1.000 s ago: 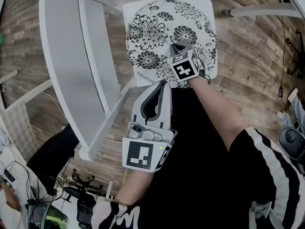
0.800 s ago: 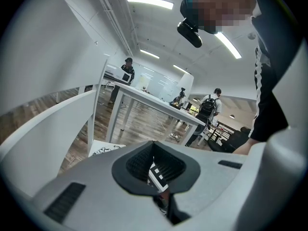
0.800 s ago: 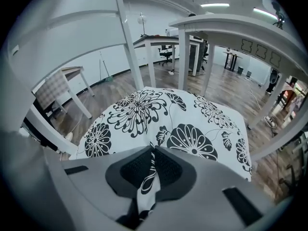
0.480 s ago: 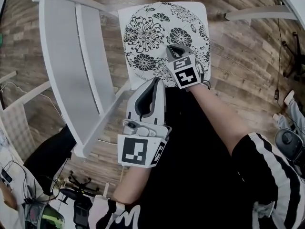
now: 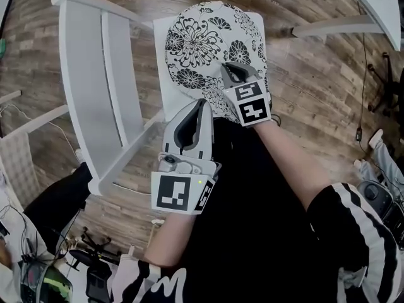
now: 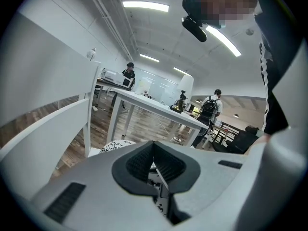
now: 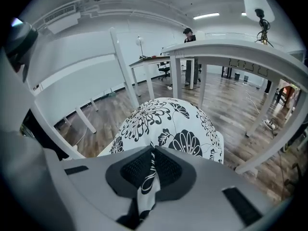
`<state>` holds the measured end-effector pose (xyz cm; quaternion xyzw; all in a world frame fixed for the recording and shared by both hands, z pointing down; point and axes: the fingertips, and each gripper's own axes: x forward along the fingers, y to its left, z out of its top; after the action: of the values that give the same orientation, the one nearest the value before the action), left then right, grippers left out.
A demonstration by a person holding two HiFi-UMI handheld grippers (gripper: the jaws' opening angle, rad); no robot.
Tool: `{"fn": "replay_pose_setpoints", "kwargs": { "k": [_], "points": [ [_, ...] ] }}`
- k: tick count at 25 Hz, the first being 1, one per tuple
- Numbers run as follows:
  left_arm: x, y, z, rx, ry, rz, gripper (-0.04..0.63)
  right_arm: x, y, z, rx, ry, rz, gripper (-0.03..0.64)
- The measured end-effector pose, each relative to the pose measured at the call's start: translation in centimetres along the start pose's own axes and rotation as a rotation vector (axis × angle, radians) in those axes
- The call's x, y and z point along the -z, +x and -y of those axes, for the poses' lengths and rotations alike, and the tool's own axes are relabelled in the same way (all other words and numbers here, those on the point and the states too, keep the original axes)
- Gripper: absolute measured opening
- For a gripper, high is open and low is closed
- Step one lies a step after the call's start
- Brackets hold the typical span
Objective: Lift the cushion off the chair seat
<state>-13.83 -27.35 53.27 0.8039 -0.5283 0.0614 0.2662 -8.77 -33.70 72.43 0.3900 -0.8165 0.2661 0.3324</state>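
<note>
The white cushion (image 5: 202, 36) with black flower print lies on the white chair seat (image 5: 160, 90), and its near side is pulled up into a dome. My right gripper (image 5: 231, 69) is shut on the cushion's near edge; in the right gripper view a fold of printed fabric (image 7: 150, 177) hangs pinched between the pads, and the cushion (image 7: 163, 124) rises beyond. My left gripper (image 5: 199, 105) hovers at the cushion's near edge, jaws together. In the left gripper view its pads (image 6: 166, 165) meet, with a sliver of print below them; I cannot tell whether it is pinched.
The chair's slatted back (image 5: 88, 87) stands to the left. A white table leg (image 5: 341, 24) runs along the upper right, over wood flooring. Office chair bases (image 5: 101, 257) sit at the lower left. A white table (image 6: 159, 112) and people stand farther off.
The right gripper has risen with the cushion's near edge, so the flat cushion now bulges up and bare seat shows at its left. The left gripper has shifted only slightly.
</note>
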Motion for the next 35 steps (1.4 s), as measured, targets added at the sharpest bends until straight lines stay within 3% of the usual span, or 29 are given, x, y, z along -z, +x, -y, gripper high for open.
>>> {"fn": "replay_pose_setpoints", "kwargs": {
  "k": [13, 35],
  "points": [
    [-1.4, -0.4, 1.6, -0.067, 0.022, 0.045, 0.005, -2.4, -5.2, 1.0, -0.032, -0.021, 0.084, 0.031],
    [-6.9, -1.8, 4.7, -0.102, 0.084, 0.112, 0.005, -10.6, -15.2, -0.4, -0.097, 0.015, 0.295, 0.031]
  ]
}}
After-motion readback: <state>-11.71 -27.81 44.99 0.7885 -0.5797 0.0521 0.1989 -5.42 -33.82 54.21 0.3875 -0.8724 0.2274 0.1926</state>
